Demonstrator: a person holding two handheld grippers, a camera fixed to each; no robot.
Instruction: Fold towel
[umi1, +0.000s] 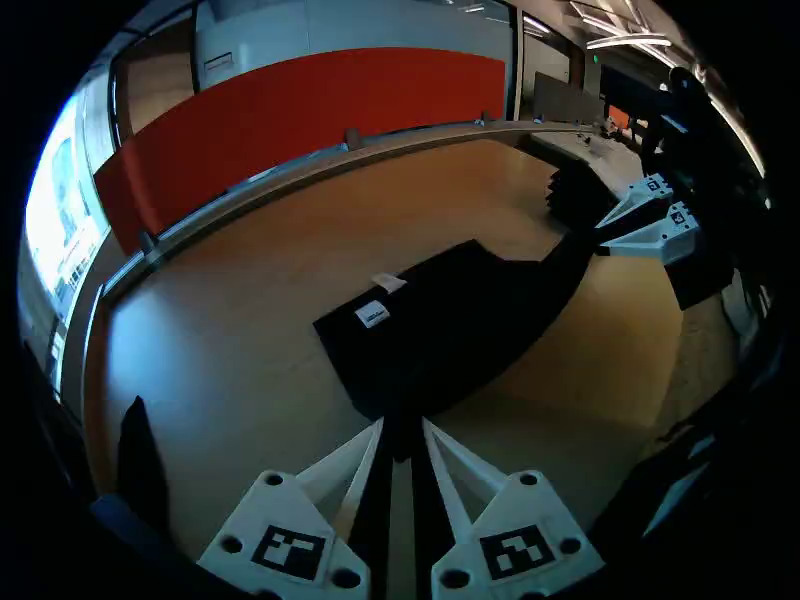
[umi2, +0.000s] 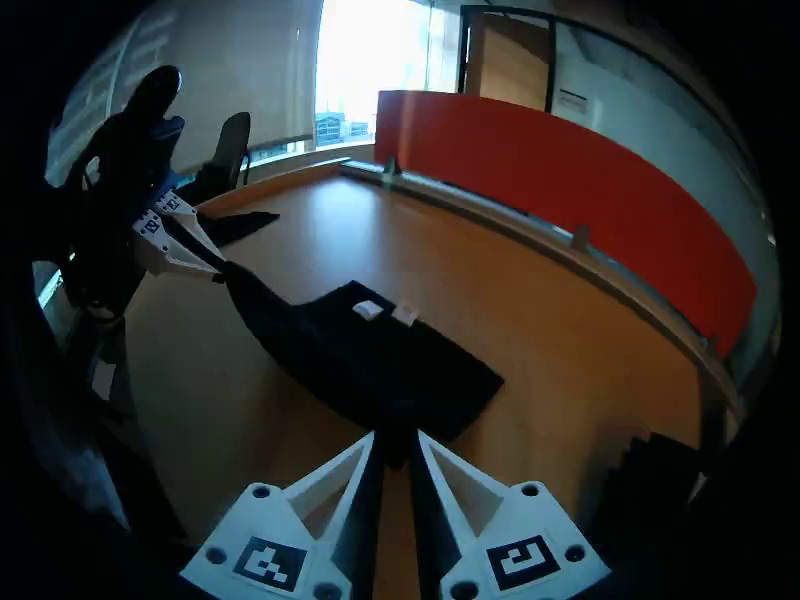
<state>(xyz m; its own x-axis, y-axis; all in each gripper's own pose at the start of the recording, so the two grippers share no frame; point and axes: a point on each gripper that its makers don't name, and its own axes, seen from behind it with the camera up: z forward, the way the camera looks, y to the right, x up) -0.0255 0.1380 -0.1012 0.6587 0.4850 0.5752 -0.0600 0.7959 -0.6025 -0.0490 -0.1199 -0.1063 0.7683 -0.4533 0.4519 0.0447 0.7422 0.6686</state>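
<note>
A black towel (umi1: 450, 310) lies on the wooden table (umi1: 230, 330), with two white tags (umi1: 372, 314) near its far edge. My left gripper (umi1: 400, 445) is shut on its near corner, which is lifted off the table. In the left gripper view, the right gripper (umi1: 603, 238) pinches another corner at the far right, pulling that edge taut. In the right gripper view, the right gripper (umi2: 395, 445) is shut on the towel (umi2: 380, 360). The left gripper (umi2: 218, 270) holds the raised corner at the far left.
An orange partition (umi1: 320, 110) runs along the table's far edge. A stack of dark folded cloths (umi1: 578, 195) sits beyond the towel; it shows as a dark pile (umi2: 650, 470) at lower right. Another dark cloth (umi2: 240, 225) and chairs (umi2: 232, 145) stand near the window.
</note>
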